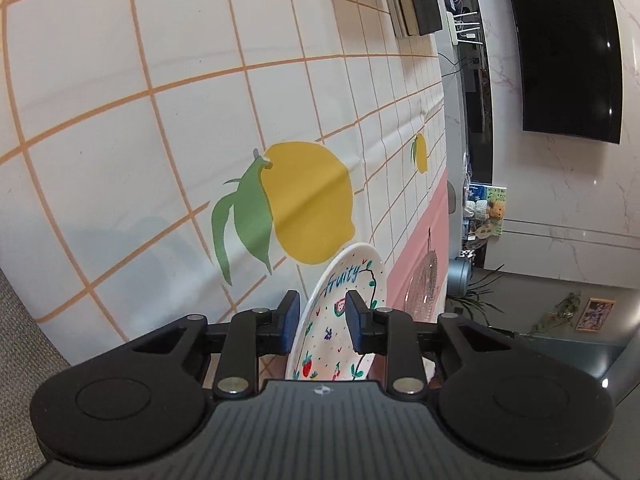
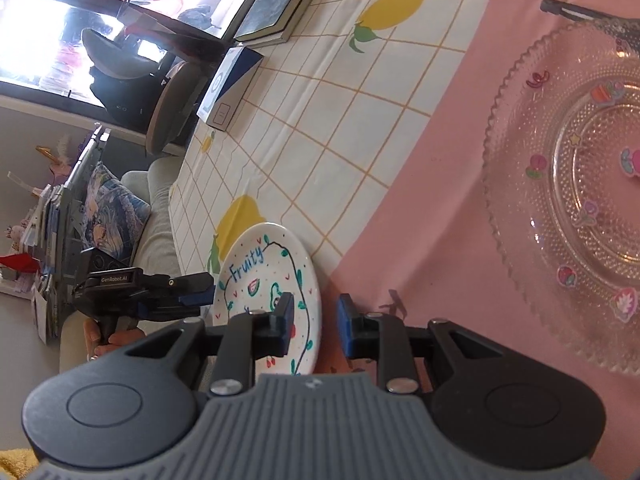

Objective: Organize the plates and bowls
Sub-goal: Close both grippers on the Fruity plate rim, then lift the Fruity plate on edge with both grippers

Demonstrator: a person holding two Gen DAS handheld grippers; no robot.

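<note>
The white plate (image 1: 340, 320) painted with fruit and the word "Fruity" is the landmark here, and it sits on the tablecloth (image 1: 160, 120), right where the white-and-orange grid with printed lemons meets the pink border.

In the left wrist view the left gripper (image 1: 322, 316) has its two blue-padded fingers on either side of the plate's near edge, one finger over the painted face and the other outside the rim on the grid-cloth side. The jaws stand partly closed around that rim, but whether the pads actually press on it cannot be told from this angle. The same gripper shows in the right wrist view at the plate's far-left edge, with a hand (image 2: 108, 332) wrapped round its grip.

The right gripper (image 2: 314, 320) straddles the opposite side of the plate: its left finger lies over the painted face, its right finger sits beyond the rim over the pink cloth. The jaws are narrowed (a gap still shows between them), and contact with the rim is not clear either.

Well to the right of the plate, on the pink border, rests a clear glass plate (image 2: 560, 184) with a beaded rim and small stickers. Beyond the painted plate, far across the grid cloth, lie a blue-and-white box (image 2: 230, 88) and a dark book (image 2: 280, 4).
</note>
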